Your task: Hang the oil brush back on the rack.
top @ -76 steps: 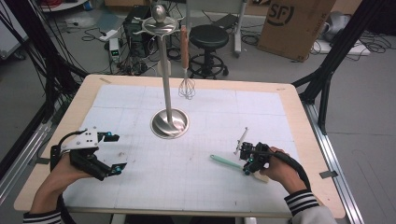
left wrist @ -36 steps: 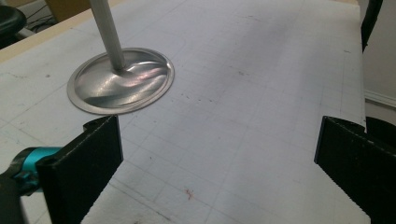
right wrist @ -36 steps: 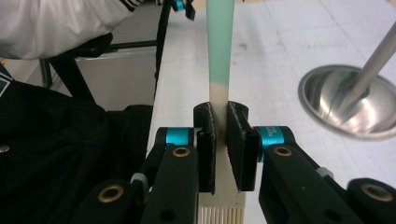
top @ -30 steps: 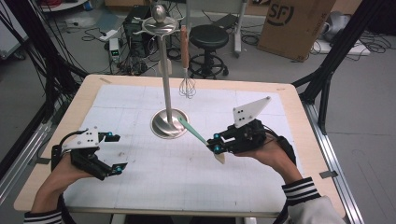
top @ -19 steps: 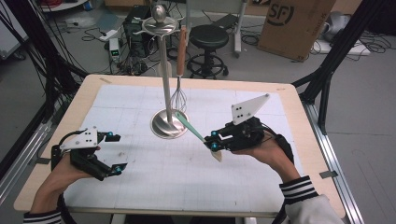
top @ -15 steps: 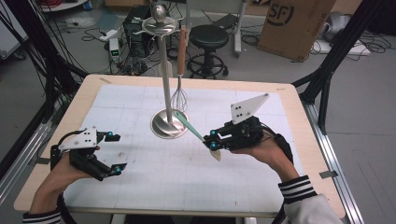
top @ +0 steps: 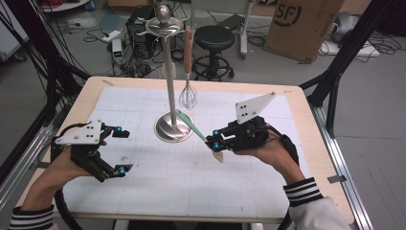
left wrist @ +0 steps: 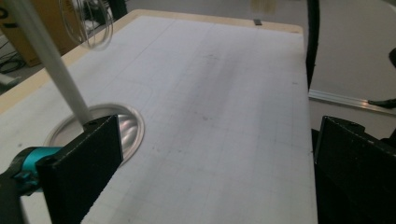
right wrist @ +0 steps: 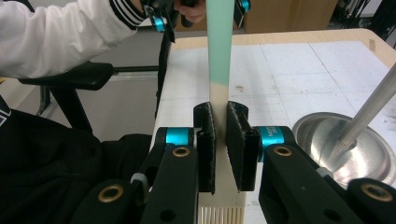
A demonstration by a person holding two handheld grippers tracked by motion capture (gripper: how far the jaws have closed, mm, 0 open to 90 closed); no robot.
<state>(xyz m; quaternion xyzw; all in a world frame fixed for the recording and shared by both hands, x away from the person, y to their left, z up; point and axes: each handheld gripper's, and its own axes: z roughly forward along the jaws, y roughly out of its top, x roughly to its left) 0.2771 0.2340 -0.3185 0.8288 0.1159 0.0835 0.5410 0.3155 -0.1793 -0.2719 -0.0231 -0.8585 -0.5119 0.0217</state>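
My right gripper (top: 213, 140) is shut on a utensil (top: 189, 123) with a mint-green blade and a cream handle, held level above the table, the green end pointing at the steel stand (top: 173, 125). In the right gripper view the pads (right wrist: 205, 140) clamp the cream part of the utensil (right wrist: 219, 42). A wire whisk (top: 187, 96) hangs by its wooden handle from a hook at the top of the stand. My left gripper (top: 122, 151) hovers wide open at the table's left, nothing between its jaws. The left gripper view faces the stand's base (left wrist: 128, 128).
A white gridded mat covers the wooden table (top: 306, 158). Behind the table stand a black stool (top: 215, 38), a cardboard box (top: 301, 24) and cables on the floor. Black frame struts rise at both back corners.
The right gripper picked the utensil up off the table at the right and carried it left toward the stand, then held still. The left gripper has risen slightly. The whisk sways a little.
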